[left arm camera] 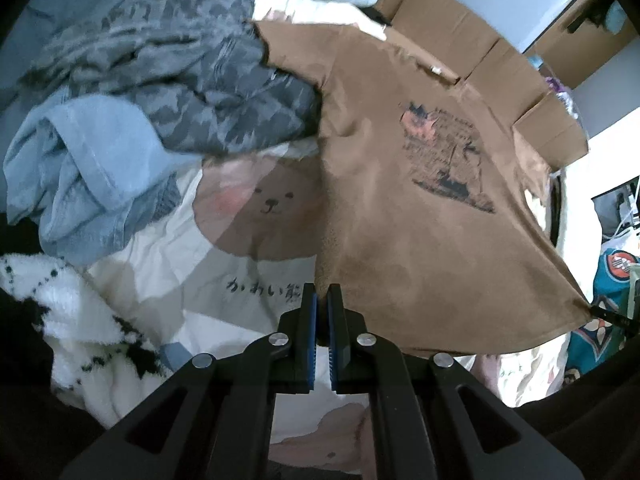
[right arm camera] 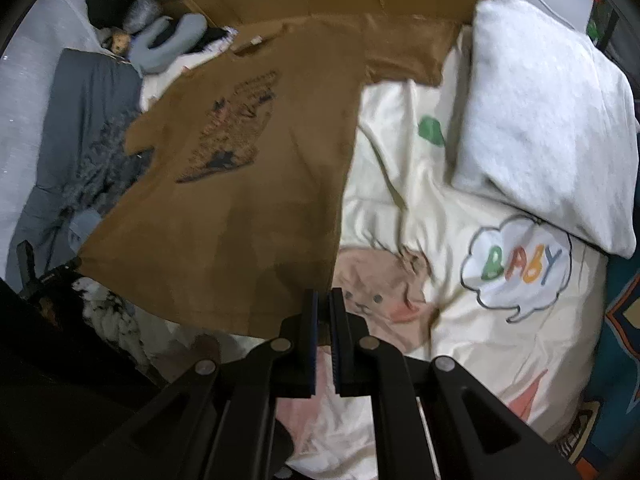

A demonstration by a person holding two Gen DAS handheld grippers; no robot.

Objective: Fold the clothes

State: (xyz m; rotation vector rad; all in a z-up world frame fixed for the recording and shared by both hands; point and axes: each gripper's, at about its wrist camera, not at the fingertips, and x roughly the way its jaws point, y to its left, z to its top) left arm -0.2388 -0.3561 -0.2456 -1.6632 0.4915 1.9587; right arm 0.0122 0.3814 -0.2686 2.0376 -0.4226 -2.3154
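A brown short-sleeved cotton T-shirt [left arm camera: 420, 216] with a dark printed graphic on its chest hangs stretched in the air above a cream bedsheet [right arm camera: 460, 280] printed with cartoon bears and a "BABY" speech bubble. The left gripper [left arm camera: 322, 308] pinches one bottom corner of the T-shirt, its blue-padded jaws almost fully closed with the hem's edge caught between them. The right gripper [right arm camera: 323, 312] grips the opposite bottom corner the same way, jaws nearly shut on the fabric. The T-shirt's far end, collar and sleeves, trails toward flattened brown cardboard boxes [left arm camera: 480, 60] beyond it. To one side of the T-shirt lies a heap of unfolded clothes: a crumpled pale blue garment [left arm camera: 80, 168] and a grey patterned one [left arm camera: 200, 92], with a fluffy white throw [left arm camera: 80, 320] nearer. On the T-shirt's other side sits a folded pale grey garment [right arm camera: 540, 120]. The step appears to be lifting and spreading the T-shirt ready for folding. The next move likely calls for laying it flat on the bedsheet, keeping both corners level and taut so it lands smooth.
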